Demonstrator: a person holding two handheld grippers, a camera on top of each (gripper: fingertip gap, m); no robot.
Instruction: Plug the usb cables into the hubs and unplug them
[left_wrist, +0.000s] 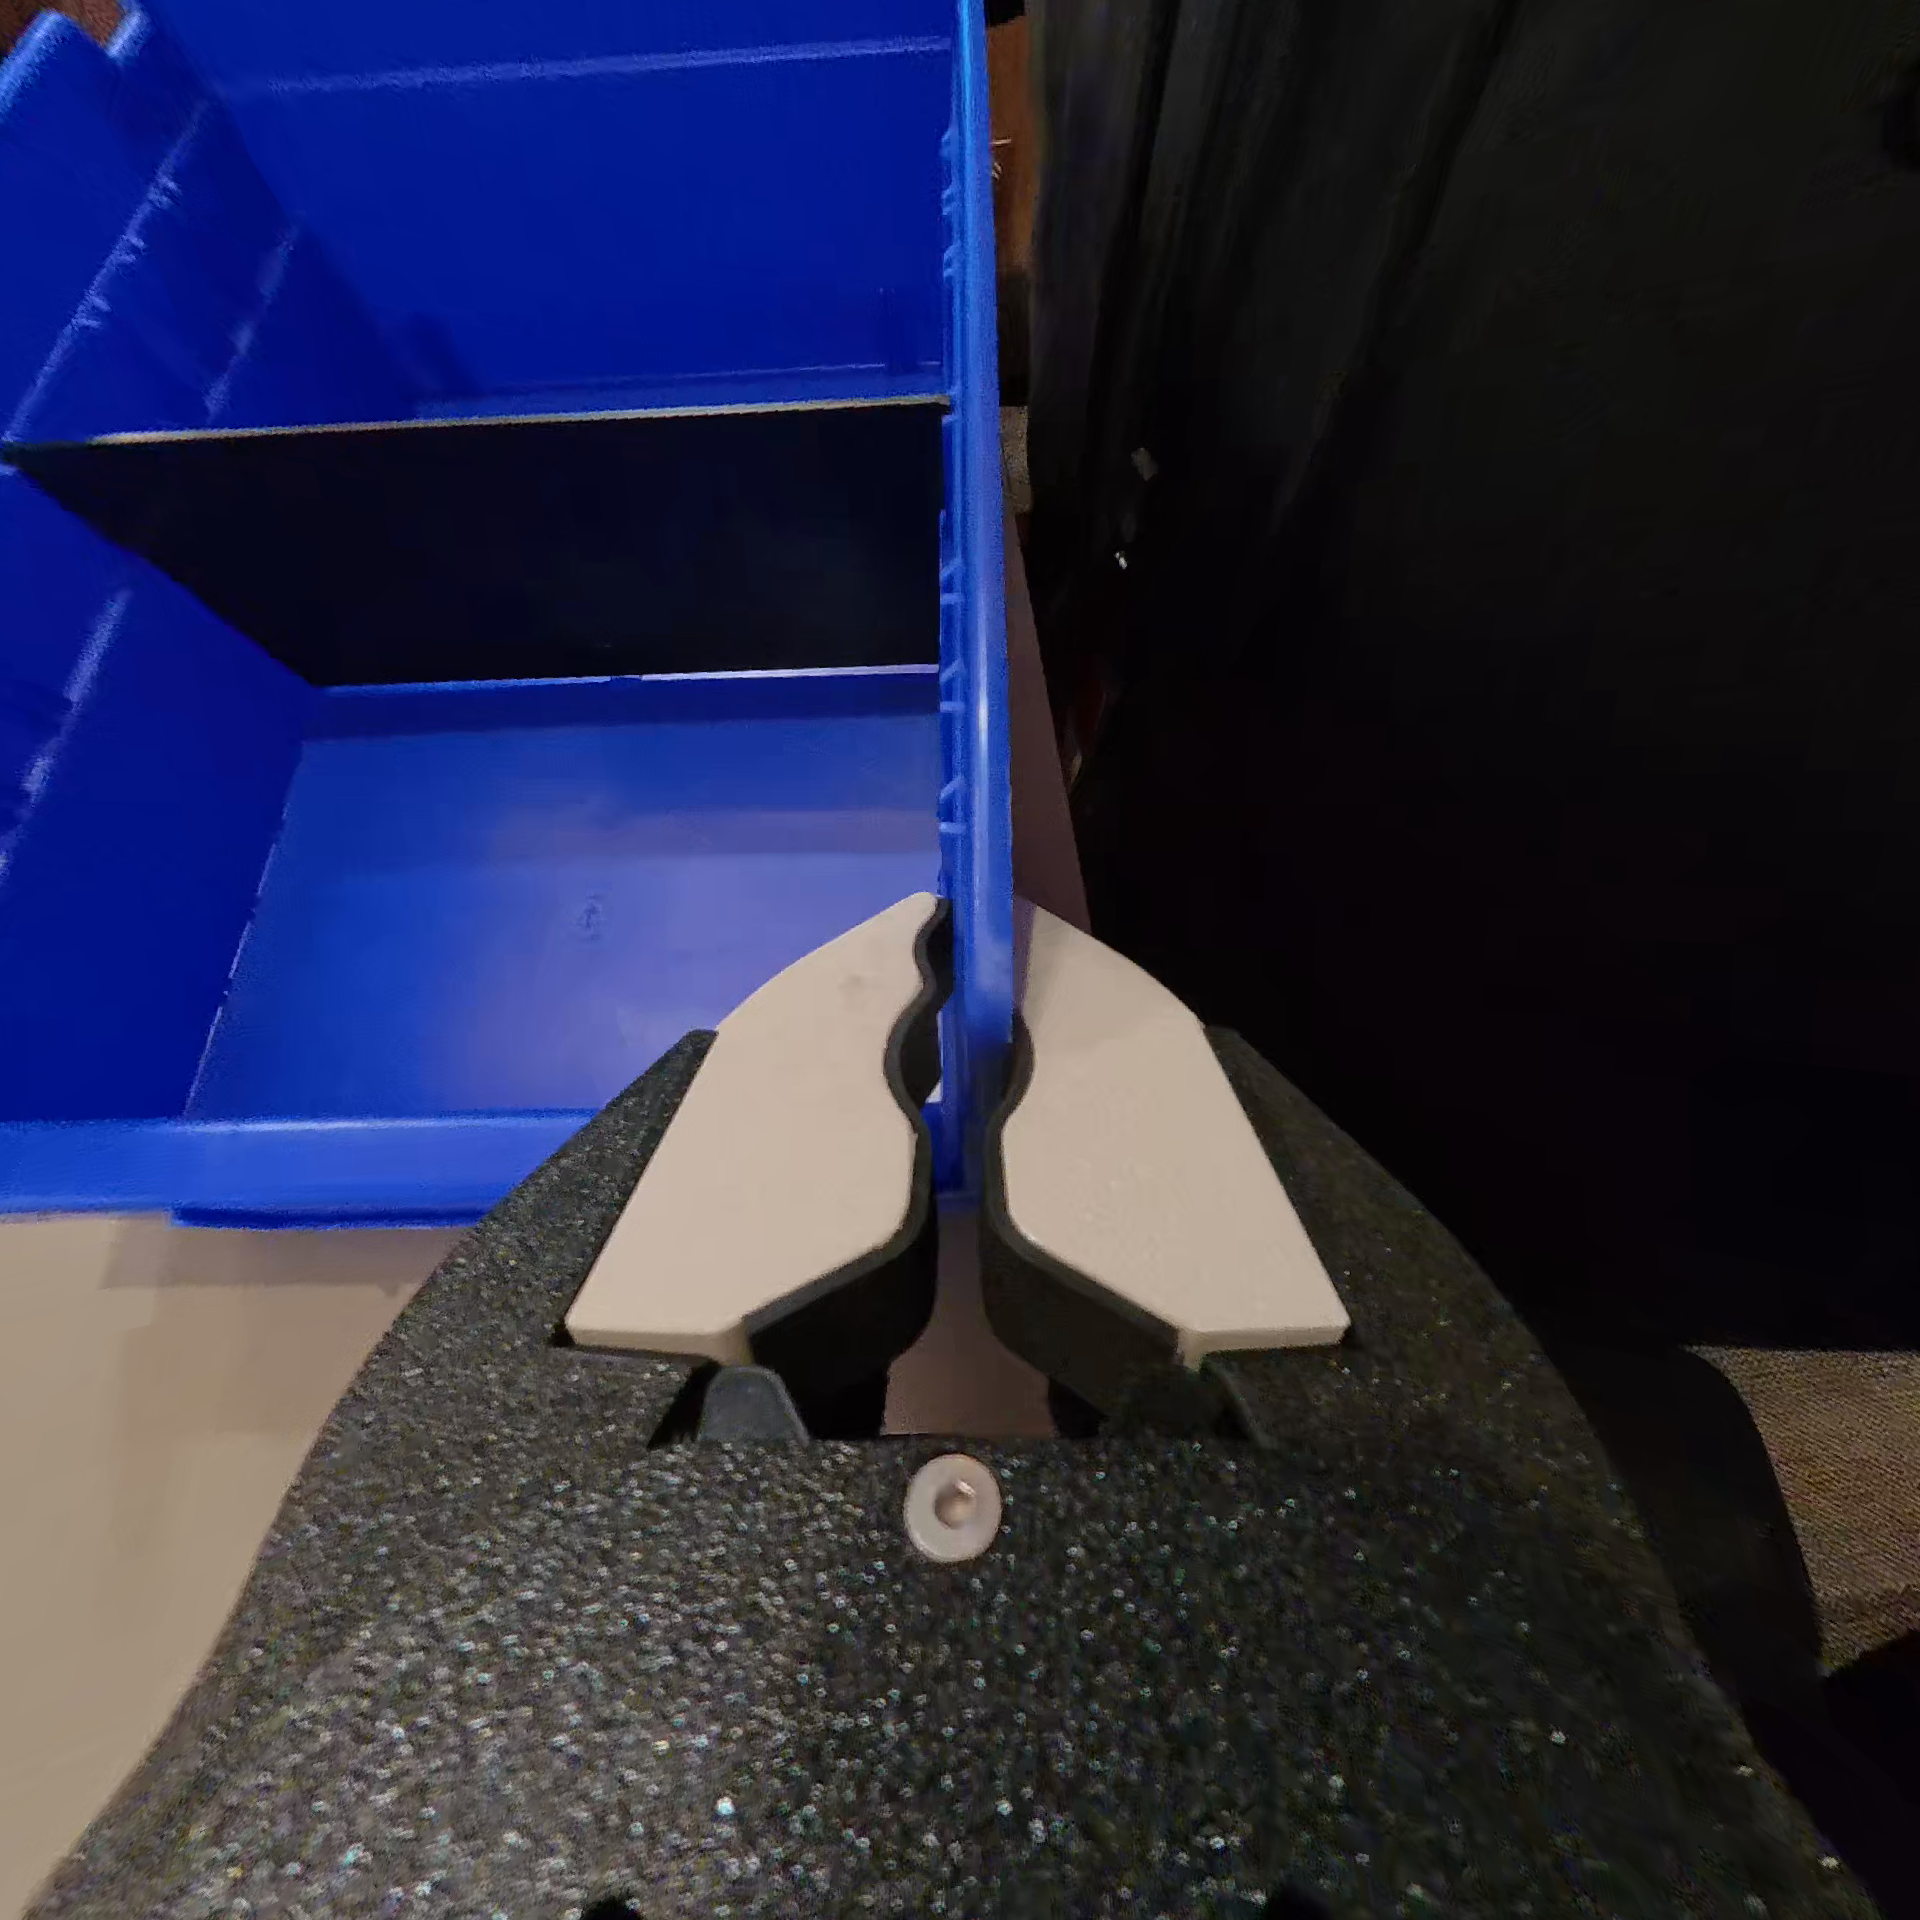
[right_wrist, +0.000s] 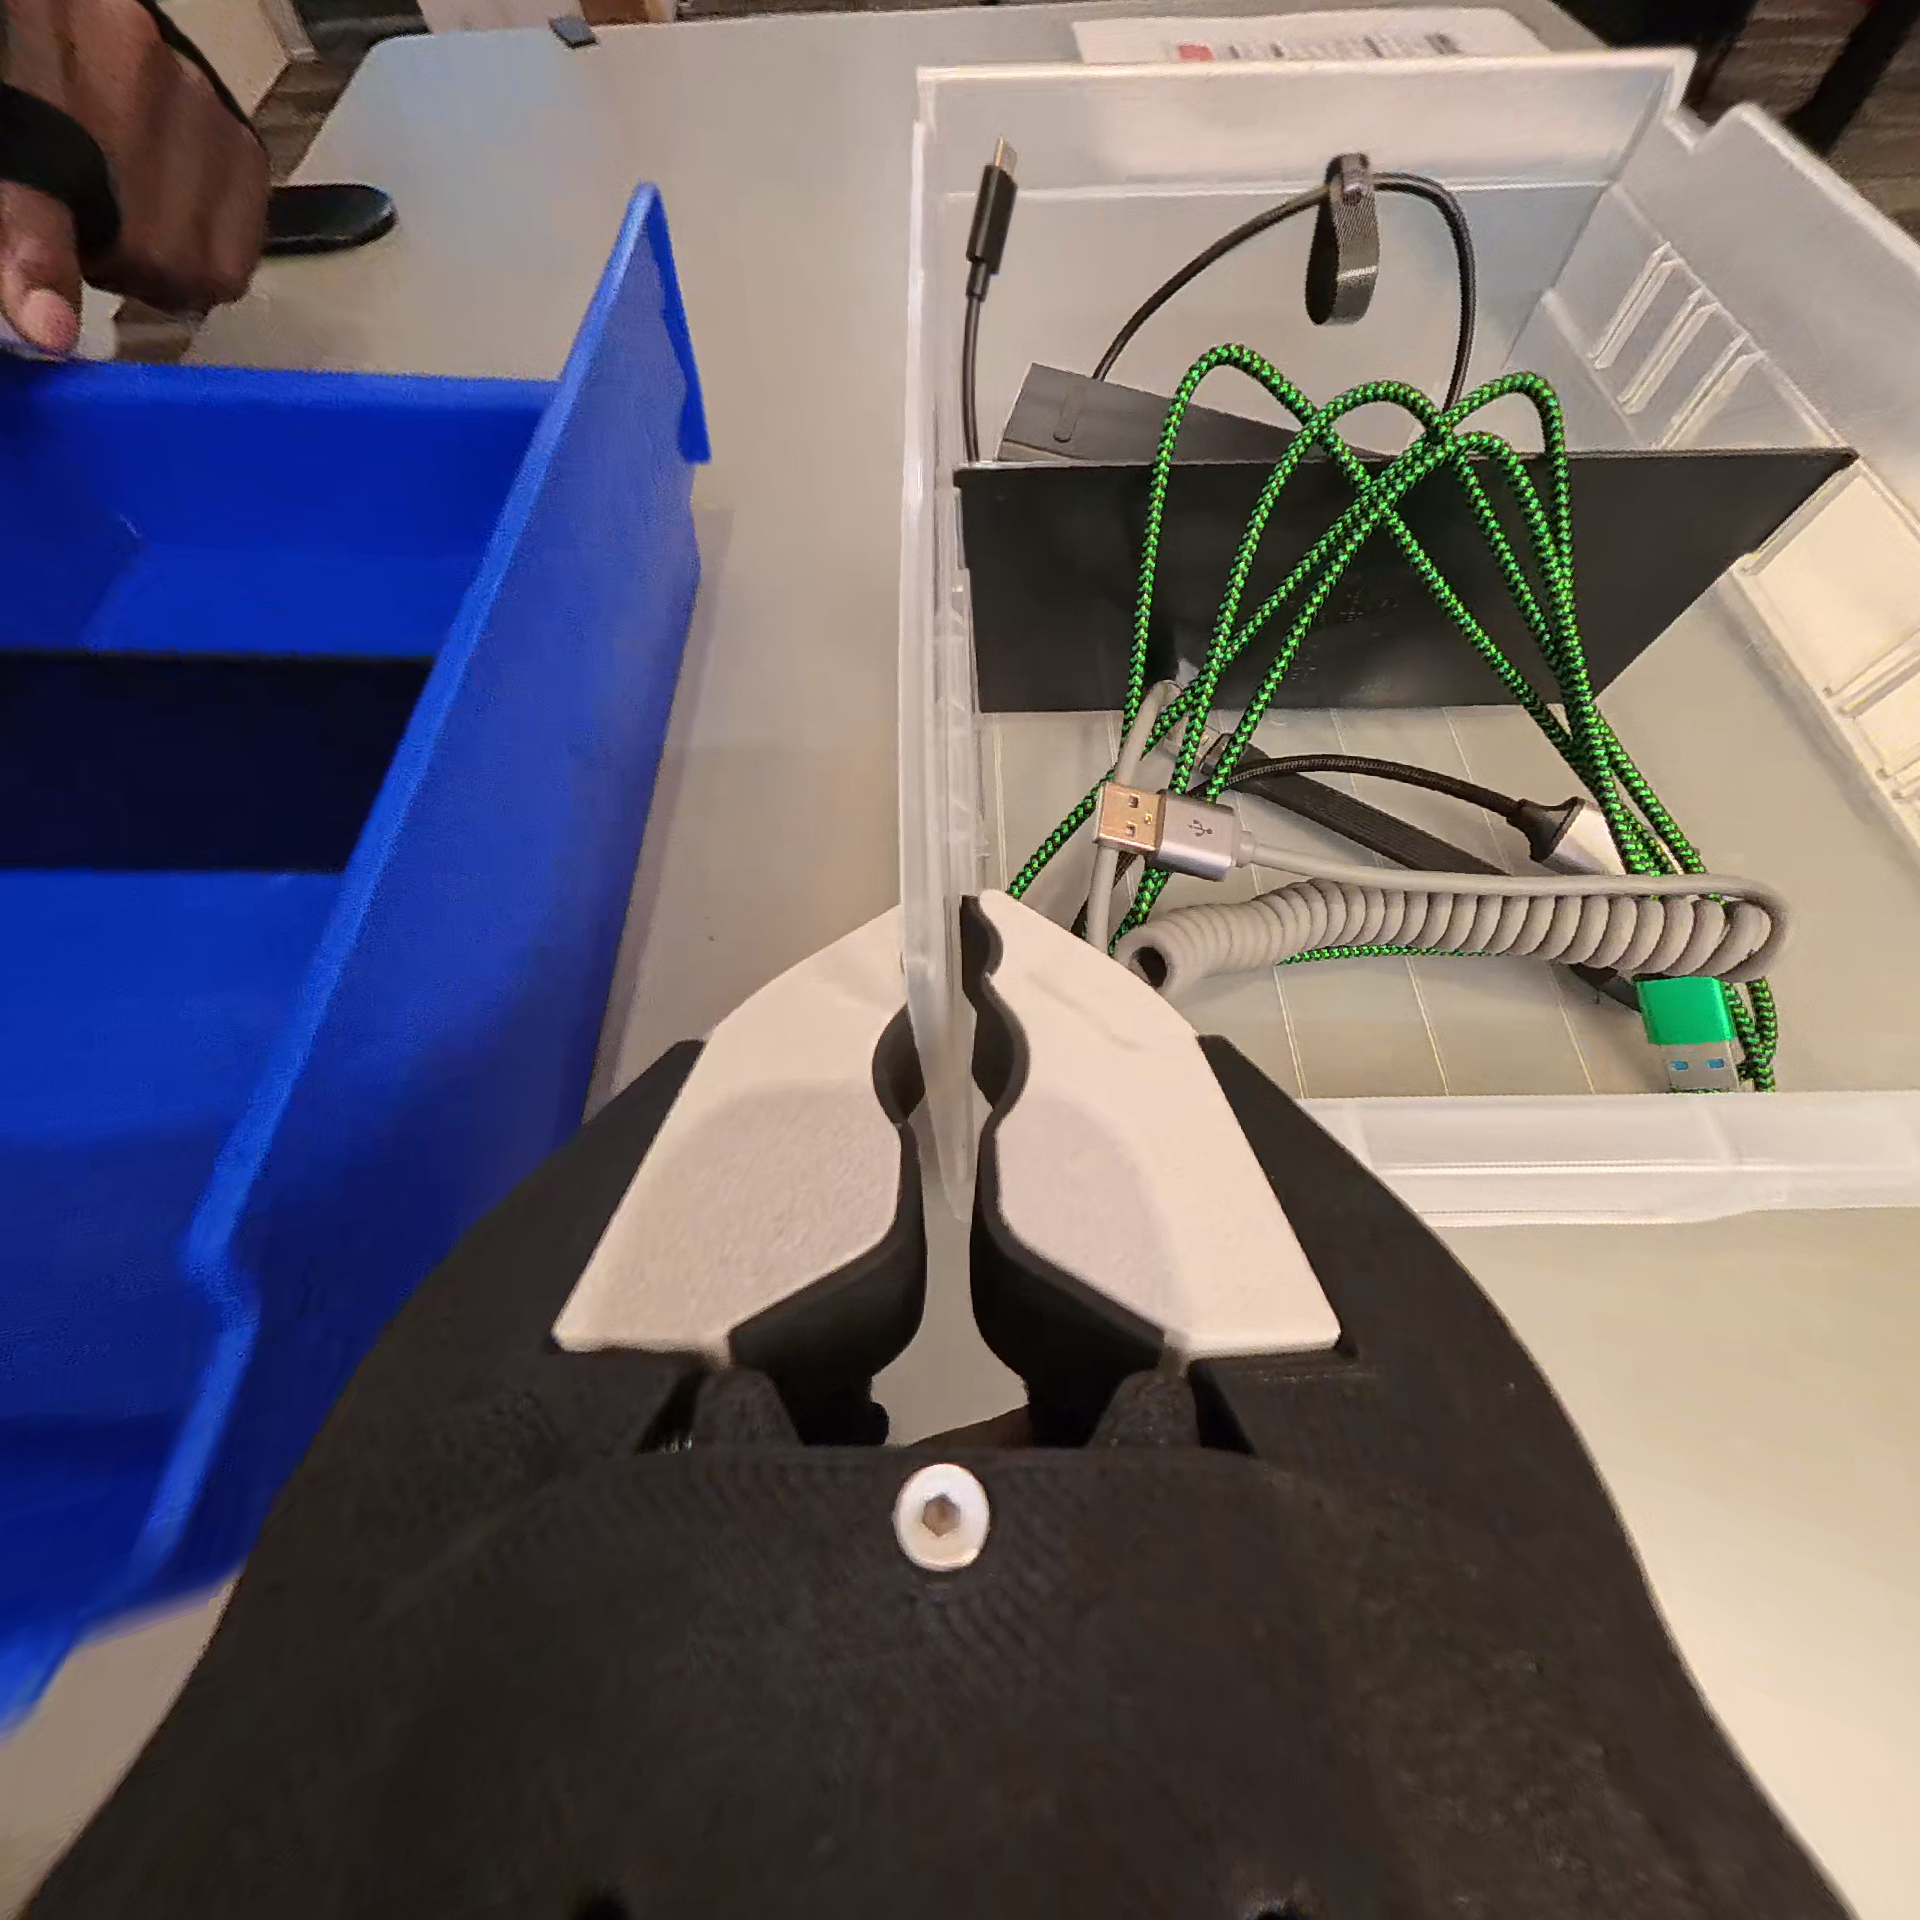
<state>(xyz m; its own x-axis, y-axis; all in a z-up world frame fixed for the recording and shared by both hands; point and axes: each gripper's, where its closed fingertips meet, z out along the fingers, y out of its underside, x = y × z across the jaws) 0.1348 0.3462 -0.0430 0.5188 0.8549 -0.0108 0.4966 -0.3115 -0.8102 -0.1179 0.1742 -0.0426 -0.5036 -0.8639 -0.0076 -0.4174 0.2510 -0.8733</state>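
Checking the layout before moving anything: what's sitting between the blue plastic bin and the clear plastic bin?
Only bare pale tabletop separates the blue plastic bin from the clear plastic bin, seen in the right wrist view.

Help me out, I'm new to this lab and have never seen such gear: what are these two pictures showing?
Each picture comes from a camera mounted on a hand-held grasping tool, looking forward along its two pale fingers; a person carries one in each hand. In the left wrist view, the left tool is shut on the side wall of a blue plastic bin with a dark divider, which looks empty. In the right wrist view, the right tool is shut on the wall of a clear plastic bin. That bin holds a green braided cable, a grey coiled cable and a dark hub. Both bins sit on a pale table.
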